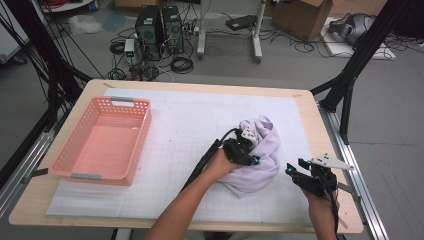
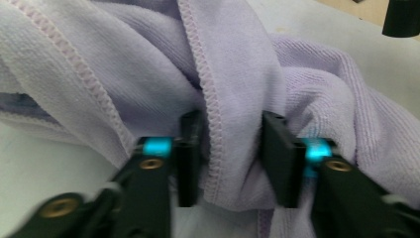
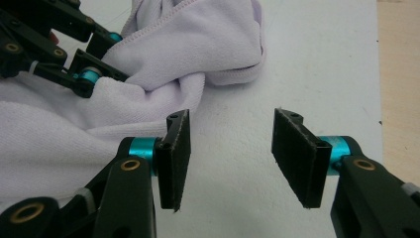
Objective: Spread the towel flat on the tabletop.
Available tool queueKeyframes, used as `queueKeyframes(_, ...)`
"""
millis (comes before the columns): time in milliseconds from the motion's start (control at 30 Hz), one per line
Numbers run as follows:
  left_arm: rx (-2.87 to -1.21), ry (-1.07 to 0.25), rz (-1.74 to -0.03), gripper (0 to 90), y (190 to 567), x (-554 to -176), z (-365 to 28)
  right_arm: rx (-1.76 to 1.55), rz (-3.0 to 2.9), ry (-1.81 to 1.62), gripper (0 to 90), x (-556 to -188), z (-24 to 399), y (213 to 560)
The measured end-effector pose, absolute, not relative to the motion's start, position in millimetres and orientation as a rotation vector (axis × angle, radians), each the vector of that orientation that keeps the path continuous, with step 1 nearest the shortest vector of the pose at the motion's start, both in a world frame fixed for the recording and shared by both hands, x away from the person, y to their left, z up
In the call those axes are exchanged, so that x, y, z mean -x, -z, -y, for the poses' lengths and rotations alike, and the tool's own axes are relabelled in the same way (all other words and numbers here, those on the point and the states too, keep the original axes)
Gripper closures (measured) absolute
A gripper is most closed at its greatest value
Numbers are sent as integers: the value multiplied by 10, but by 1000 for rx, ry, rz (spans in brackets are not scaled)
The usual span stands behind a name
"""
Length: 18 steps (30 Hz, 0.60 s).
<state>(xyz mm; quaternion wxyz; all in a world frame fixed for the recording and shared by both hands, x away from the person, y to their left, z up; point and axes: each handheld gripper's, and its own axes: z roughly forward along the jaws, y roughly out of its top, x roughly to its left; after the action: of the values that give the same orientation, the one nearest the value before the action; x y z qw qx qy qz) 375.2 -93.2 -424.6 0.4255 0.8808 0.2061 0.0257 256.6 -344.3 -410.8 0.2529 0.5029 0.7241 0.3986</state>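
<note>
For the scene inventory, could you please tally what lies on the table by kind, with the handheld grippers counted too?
Lilac towel: 1, crumpled on the white mat
Pink basket: 1
White gridded mat: 1
Grippers: 2, the left gripper with a fold of the towel between its jaws, the right gripper open over bare mat
Total: 5

Left forearm reaches in from the bottom edge, angled up and right, its left tool (image 1: 248,151) jaws clamped on a fold of the purple cloth (image 1: 260,160). Over at the right edge, the right tool (image 1: 296,167) hangs low, jaws parted, nothing between them.
</note>
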Motion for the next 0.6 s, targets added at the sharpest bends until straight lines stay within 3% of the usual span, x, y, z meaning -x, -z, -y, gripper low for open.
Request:
queueKeyframes(67,-2173,-38,-525,737,4218,-3776,877,-1370,-1971,-1082,481,-2567,3443,4111)
queueKeyframes(267,-1994,-6,-621,777,4090,-3875,660,-1366,-1981,-1111,465,-2564,3400,4108)
queueKeyframes(600,-1811,-161,-826,797,3918,-4066,4,-1230,-2081,-1174,456,-2620,3102,4093)
